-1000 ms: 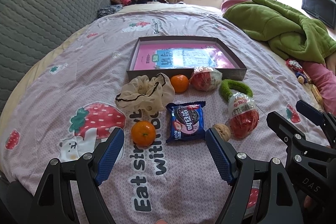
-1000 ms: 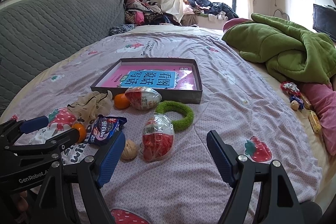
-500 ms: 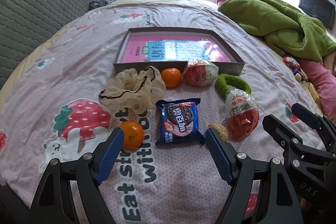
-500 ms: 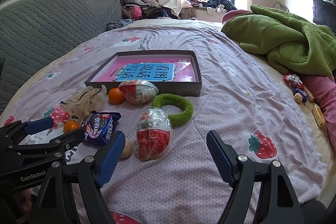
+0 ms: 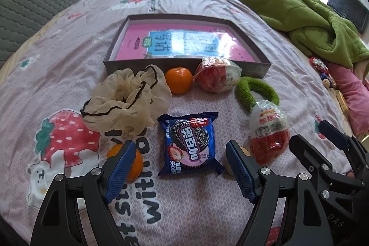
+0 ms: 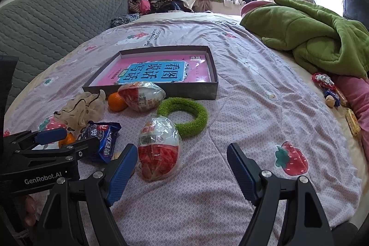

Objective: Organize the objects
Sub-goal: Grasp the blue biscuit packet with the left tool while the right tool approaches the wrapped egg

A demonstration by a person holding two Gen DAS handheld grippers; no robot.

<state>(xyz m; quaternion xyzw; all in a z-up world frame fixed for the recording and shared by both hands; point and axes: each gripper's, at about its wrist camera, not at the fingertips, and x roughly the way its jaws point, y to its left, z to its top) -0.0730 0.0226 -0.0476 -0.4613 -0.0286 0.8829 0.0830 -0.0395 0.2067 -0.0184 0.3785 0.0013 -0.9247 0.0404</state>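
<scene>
Blue cookie packet (image 5: 189, 144) lies on the bedsheet (image 5: 69, 43), between the wide-open fingers of the left gripper (image 5: 180, 167).
Right gripper (image 6: 182, 167) is wide open too, beside a wrapped egg (image 6: 159, 149).

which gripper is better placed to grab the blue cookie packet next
Left. The blue cookie packet lies centred between the open left gripper fingers; the open right gripper sits off to its side, nearer the red egg-shaped snack.

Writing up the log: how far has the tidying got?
Nothing looks put away: the box holds only a book. Left gripper, open, straddles the cookie packet; right gripper is open and holds nothing. Tangerines, wrapped eggs, scrunchie and green ring remain on the bed.
</scene>
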